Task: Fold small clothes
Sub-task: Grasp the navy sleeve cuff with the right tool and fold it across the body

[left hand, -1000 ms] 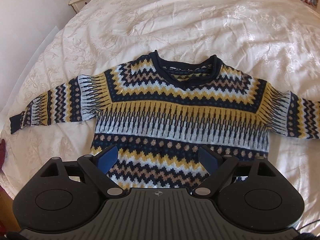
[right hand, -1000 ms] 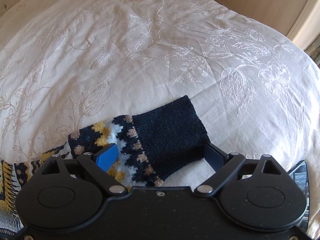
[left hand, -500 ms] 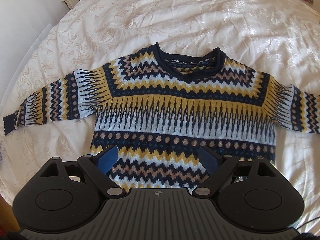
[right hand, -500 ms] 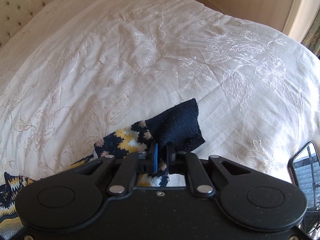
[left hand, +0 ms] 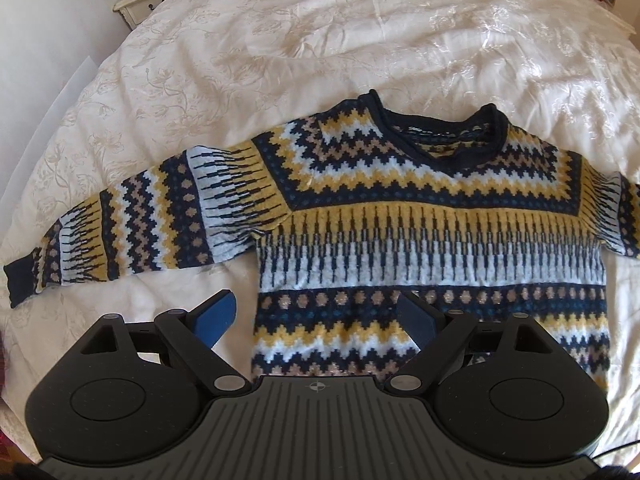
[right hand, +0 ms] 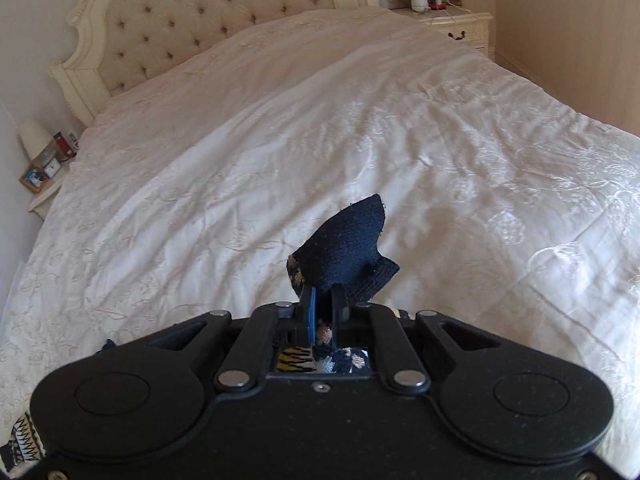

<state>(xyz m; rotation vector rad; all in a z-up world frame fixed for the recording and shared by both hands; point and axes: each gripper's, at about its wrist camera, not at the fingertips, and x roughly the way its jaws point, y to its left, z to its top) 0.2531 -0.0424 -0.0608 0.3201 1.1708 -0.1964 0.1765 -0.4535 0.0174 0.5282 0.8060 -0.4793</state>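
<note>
A navy, yellow and white patterned sweater (left hand: 432, 248) lies front-up on the bed, one cuff (right hand: 352, 252) lifted.

Cream embroidered bedspread (right hand: 360, 128) fills most of the frame, daylight glossing its right side. Tufted cream headboard (right hand: 208, 20) upper left, pale wall behind it. Nightstand (right hand: 460, 26) upper right with lamp base and picture frame; another nightstand (right hand: 44, 196) at left edge.

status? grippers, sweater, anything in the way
Right gripper jaws shut on navy cuff, lifted. Left gripper open over sweater hem. Bedspread: no obstruction visible.
</note>
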